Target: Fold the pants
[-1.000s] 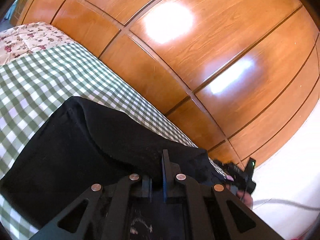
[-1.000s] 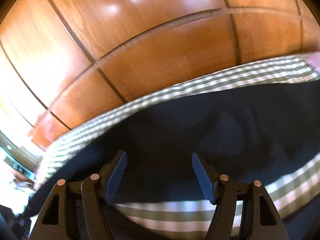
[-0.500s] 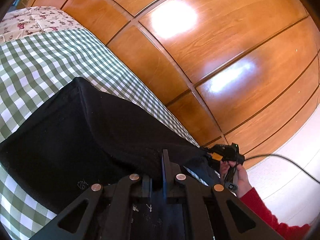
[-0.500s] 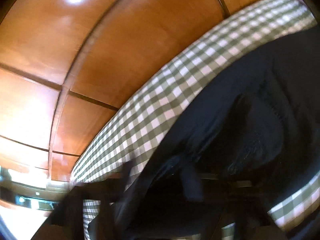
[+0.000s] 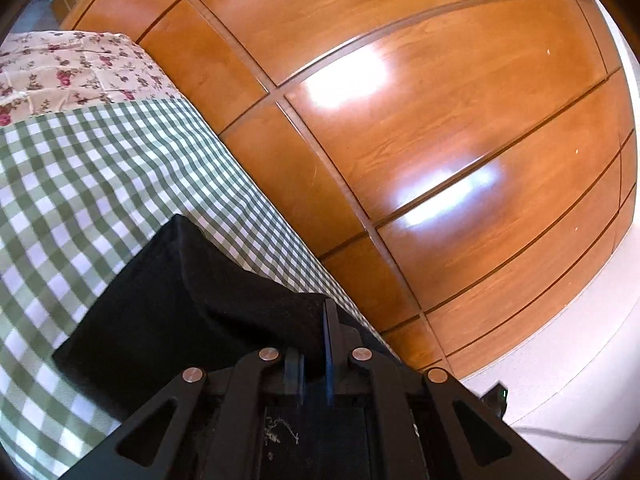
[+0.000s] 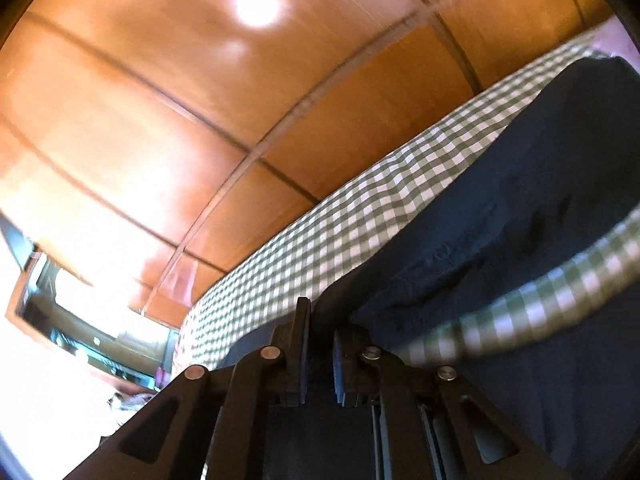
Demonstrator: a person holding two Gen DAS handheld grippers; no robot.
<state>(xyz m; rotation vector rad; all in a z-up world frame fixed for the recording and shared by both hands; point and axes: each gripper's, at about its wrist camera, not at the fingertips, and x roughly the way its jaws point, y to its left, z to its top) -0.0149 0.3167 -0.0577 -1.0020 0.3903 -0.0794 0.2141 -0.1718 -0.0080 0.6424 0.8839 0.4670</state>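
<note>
The dark pants [image 5: 168,300] lie on a green-and-white checked bed cover [image 5: 72,184]. My left gripper [image 5: 314,336] is shut on the pants' edge, and the cloth rises in a ridge up to it. In the right wrist view the pants [image 6: 532,184] look navy and stretch to the right over the checked cover [image 6: 320,248]. My right gripper [image 6: 320,328] is shut on a fold of the pants at their near end. The cloth between the jaws is mostly hidden.
A glossy wooden wardrobe [image 5: 400,120] runs close along the bed's far side, also in the right wrist view [image 6: 200,100]. A floral sheet [image 5: 68,68] lies at the bed's far left. A white floor [image 5: 560,380] with a cable shows at the lower right.
My right gripper was open over the pants a second ago; it has closed on the cloth and tilted. My left gripper stayed shut on the pants and shifted slightly.
</note>
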